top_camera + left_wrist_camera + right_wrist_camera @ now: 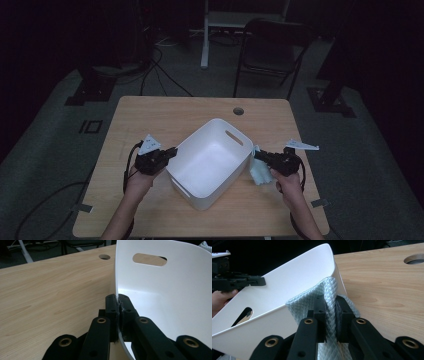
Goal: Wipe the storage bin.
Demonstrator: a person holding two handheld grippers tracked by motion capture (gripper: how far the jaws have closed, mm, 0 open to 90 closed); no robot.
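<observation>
A smooth white plastic tub (210, 162) with rounded corners and slotted handles sits mid-table on the pale wood-grain tabletop (150, 112). At its nine o'clock side, the left gripper (172, 151) is clamped tight on the thin rim. At three o'clock, the right gripper (257, 155) pinches a pale blue cloth (329, 292) with a quilted diamond weave, touching the tub's outer wall.

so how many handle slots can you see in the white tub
2. One handle slot is in the end wall of the white tub farthest from the person; the other slot is in the near end wall, seen edge-on.
</observation>
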